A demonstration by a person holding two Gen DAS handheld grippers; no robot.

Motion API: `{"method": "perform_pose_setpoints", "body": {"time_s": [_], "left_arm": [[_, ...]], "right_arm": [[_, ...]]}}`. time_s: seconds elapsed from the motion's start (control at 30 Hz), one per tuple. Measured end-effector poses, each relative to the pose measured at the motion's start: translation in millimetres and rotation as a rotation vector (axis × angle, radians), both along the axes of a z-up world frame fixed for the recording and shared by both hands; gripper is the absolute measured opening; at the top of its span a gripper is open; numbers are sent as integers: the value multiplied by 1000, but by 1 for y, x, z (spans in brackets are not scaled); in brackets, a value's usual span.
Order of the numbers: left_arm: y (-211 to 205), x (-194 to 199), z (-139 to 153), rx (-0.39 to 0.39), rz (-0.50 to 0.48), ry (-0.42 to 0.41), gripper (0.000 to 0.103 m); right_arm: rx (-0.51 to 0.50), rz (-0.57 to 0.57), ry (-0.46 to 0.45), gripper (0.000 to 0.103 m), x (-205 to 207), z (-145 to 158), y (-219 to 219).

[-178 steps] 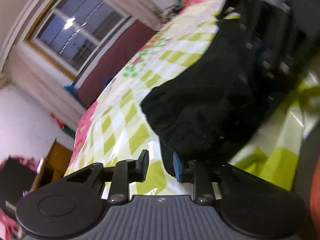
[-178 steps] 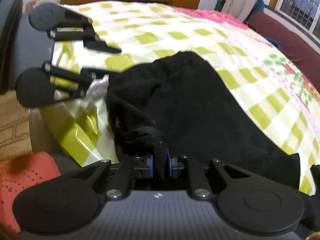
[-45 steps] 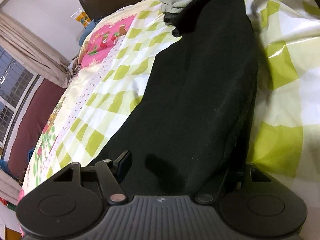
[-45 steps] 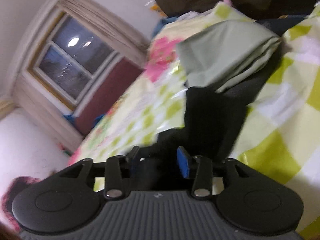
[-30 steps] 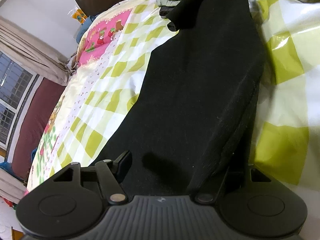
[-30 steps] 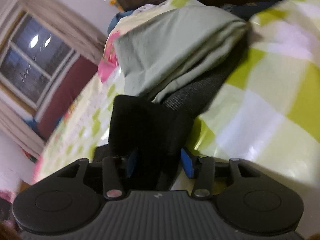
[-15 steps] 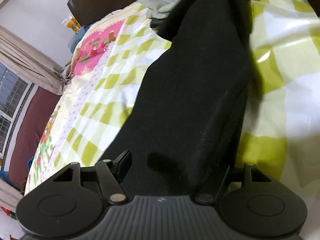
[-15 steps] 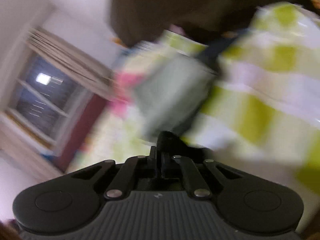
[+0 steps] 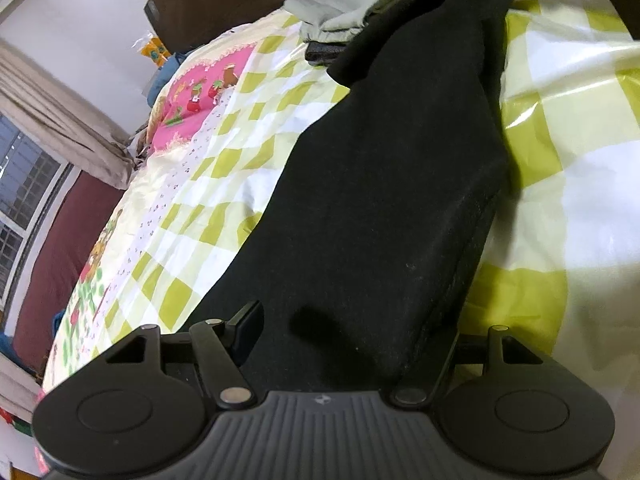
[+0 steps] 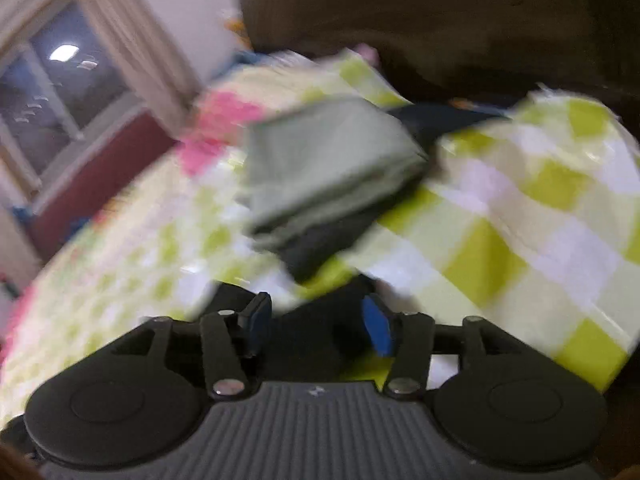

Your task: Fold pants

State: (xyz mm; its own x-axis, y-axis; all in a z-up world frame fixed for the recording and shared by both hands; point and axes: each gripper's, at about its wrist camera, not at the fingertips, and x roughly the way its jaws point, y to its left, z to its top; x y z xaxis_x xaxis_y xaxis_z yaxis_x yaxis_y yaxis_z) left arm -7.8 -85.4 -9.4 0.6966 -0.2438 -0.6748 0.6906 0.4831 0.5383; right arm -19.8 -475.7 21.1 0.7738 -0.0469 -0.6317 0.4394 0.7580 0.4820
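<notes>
The black pants (image 9: 384, 184) lie stretched lengthwise on the green-and-white checked bedspread (image 9: 560, 168), folded into a long strip. My left gripper (image 9: 344, 332) is open wide, its jaws straddling the near end of the pants; the right finger is hidden under the cloth. In the blurred right wrist view my right gripper (image 10: 316, 320) is open, with the far end of the black pants (image 10: 316, 336) lying loose between the blue-padded fingers (image 10: 376, 324).
A folded grey-green garment (image 10: 328, 168) on a dark one lies just past the pants' far end, also in the left wrist view (image 9: 344, 12). A dark headboard (image 10: 400, 20) stands behind. A window with curtains (image 9: 24, 184) is on the left.
My right gripper, shut on the pants' end half a second ago, has opened and let the cloth go. My left gripper stays open over the near end.
</notes>
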Motion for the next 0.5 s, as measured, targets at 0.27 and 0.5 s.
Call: {"method": "perform_pose_setpoints", "body": {"time_s": [0.27, 0.5], "left_arm": [[1, 3, -2, -30, 1, 4, 80], [1, 3, 8, -35, 25, -22, 80]], "right_arm": [[325, -91, -114, 55, -3, -38, -16], [337, 107, -334, 5, 40, 24, 0]]}}
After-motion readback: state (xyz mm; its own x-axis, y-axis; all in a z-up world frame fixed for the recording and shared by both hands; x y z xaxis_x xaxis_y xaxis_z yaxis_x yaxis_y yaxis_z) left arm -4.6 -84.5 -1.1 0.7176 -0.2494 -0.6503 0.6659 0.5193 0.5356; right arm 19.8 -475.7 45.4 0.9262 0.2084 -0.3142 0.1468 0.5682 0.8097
